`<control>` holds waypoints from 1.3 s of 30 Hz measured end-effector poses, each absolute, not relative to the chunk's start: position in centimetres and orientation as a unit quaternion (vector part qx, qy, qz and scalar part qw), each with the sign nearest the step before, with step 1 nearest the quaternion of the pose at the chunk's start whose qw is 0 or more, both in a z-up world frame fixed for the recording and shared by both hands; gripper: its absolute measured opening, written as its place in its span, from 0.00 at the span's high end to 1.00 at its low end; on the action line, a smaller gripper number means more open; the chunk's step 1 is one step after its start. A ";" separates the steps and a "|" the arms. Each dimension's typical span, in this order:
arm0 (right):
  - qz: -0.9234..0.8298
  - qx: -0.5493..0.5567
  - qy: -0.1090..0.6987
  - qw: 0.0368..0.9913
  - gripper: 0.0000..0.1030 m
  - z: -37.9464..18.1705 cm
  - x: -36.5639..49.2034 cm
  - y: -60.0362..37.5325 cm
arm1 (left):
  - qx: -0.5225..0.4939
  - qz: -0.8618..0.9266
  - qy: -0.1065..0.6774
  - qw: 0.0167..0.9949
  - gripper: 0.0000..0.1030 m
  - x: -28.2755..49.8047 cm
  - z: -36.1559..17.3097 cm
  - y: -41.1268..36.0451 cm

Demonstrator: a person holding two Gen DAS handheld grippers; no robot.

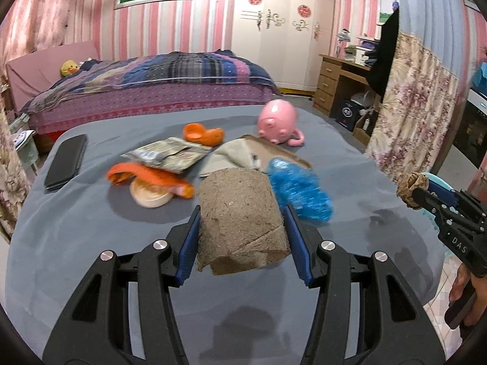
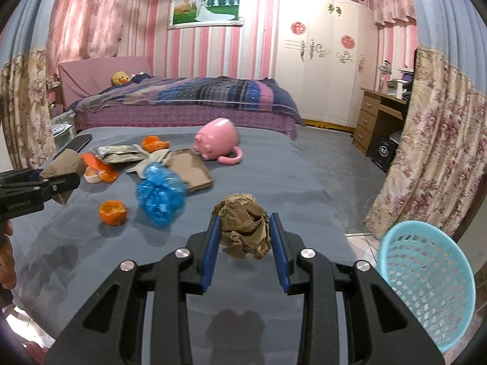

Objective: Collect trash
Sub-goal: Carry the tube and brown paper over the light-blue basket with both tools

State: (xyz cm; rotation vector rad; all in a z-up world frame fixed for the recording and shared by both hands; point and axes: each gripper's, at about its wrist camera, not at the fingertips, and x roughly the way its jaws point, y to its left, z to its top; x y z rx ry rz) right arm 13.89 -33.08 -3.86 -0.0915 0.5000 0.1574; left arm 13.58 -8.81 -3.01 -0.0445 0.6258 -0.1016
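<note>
- My left tool [image 1: 242, 219] is clamped on a brown cardboard tube [image 1: 242, 216]; both blue pads press its sides; the tube hangs above the grey-covered counter [image 1: 91, 243] with its shadow below
- My right tool [image 2: 245, 234] grips a crumpled brown paper wad [image 2: 245, 225] between its pads; the wad is lifted clear of the counter; a shadow lies under it
- Right wrist view: a light blue mesh basket [image 2: 426, 286] stands at lower right, beyond the counter edge, over tiled floor
- Trash left on the counter: a crumpled blue plastic bag [image 2: 161, 196]; just beside it, on the far side, a flat cardboard sheet [image 2: 190, 168]; an orange peel half [image 2: 113, 212] near the front, apart from the rest
- Farther back, a cluster: a printed foil packet [image 1: 170, 153] lying over an orange wrapper [image 1: 146, 178]; a beige round lid [image 1: 150, 196] partly under the wrapper; more orange peel [image 1: 202, 133] behind the packet
- A pink pig mug [image 2: 217, 144] lies on its side past the cardboard sheet; a black phone [image 1: 65, 161] rests near the counter's left edge
- Blur on the blue bag and wrapper in the left wrist view; finer detail unreadable
</note>
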 end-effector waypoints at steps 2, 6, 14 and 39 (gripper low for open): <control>0.071 -0.040 0.244 0.966 0.68 -3.7 13.8 -34.1 | -0.018 -0.056 0.306 0.950 0.50 13.8 -2.8 -9.8; 0.056 -0.030 0.238 0.969 0.68 -3.5 13.4 -36.3 | -0.009 -0.071 0.304 0.950 0.50 14.1 -2.4 -12.1; 0.020 -0.014 0.231 0.973 0.68 -3.2 13.0 -40.8 | 0.004 -0.097 0.296 0.950 0.50 14.9 -1.6 -16.4; -0.152 0.025 0.249 0.956 0.68 -5.1 7.3 -57.9 | 0.052 -0.275 0.298 0.912 0.50 16.4 -3.0 -36.8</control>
